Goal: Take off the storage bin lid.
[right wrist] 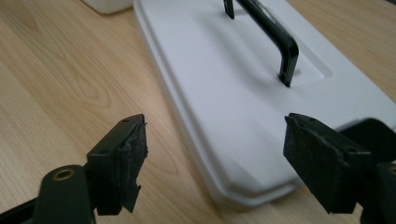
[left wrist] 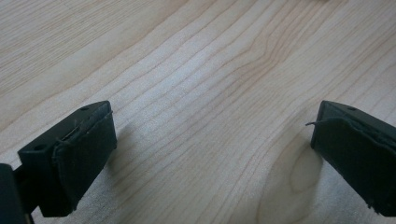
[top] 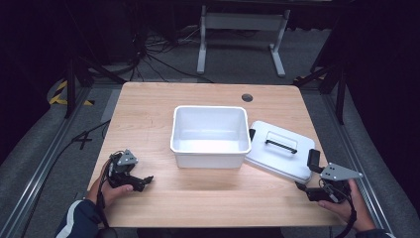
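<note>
A white open bin [top: 210, 136] stands in the middle of the wooden table [top: 148, 109]. Its white lid [top: 280, 148] with a black handle [top: 281, 146] lies just right of it. My right gripper [top: 308, 182] is at the lid's near right corner, open. In the right gripper view the lid [right wrist: 224, 84] and its handle [right wrist: 275, 37] lie just ahead of the right gripper [right wrist: 215, 140], whose pads [right wrist: 128, 154] stand wide and touch nothing. My left gripper [top: 143, 181] rests low at the table's front left, open over bare wood [left wrist: 210, 135].
A dark round cable hole [top: 247, 97] sits near the table's far edge. Behind the table stand a white desk frame [top: 242, 29] and loose cables [top: 153, 57] on the grey floor. A corner of the bin [right wrist: 107, 4] shows at the top of the right gripper view.
</note>
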A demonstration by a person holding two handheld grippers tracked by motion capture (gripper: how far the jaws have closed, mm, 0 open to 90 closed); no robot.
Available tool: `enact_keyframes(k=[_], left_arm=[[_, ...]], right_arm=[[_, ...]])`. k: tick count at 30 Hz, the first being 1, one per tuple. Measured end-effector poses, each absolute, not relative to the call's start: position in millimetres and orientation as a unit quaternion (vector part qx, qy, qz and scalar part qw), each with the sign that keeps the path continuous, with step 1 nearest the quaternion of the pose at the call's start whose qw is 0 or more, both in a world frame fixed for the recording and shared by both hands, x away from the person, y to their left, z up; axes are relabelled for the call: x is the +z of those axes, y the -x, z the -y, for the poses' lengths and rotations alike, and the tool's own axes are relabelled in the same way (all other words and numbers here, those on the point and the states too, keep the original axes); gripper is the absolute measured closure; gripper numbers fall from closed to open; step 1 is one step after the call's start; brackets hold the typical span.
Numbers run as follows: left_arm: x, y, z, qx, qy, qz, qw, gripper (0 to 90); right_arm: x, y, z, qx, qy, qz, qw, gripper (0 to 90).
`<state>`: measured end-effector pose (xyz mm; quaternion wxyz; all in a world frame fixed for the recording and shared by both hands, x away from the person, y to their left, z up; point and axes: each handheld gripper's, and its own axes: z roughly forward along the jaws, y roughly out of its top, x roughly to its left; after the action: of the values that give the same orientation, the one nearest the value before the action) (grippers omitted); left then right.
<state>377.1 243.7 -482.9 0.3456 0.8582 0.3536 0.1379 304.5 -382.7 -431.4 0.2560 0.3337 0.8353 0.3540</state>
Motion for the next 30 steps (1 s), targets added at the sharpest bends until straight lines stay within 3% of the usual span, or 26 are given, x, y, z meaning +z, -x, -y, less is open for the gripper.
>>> enact_keyframes(k=[6,16,30], left_arm=[[-483,-378,-243,0.135,-0.859,-0.352,0.347,0.5],[-482,-378,-244,0.129,-0.862,-0.349,0.344,0.4],[-483,-378,-243,0.134,-0.860,-0.350,0.348,0.4]], right_arm=[[-446,-299,392,0.350,-0.367,-0.820,0.265,19.5],[-467,-297,407,0.354,-0.405,-0.809,0.237,19.2],[-468,-304,409,0.352,-0.423,-0.810,0.203,18.8]])
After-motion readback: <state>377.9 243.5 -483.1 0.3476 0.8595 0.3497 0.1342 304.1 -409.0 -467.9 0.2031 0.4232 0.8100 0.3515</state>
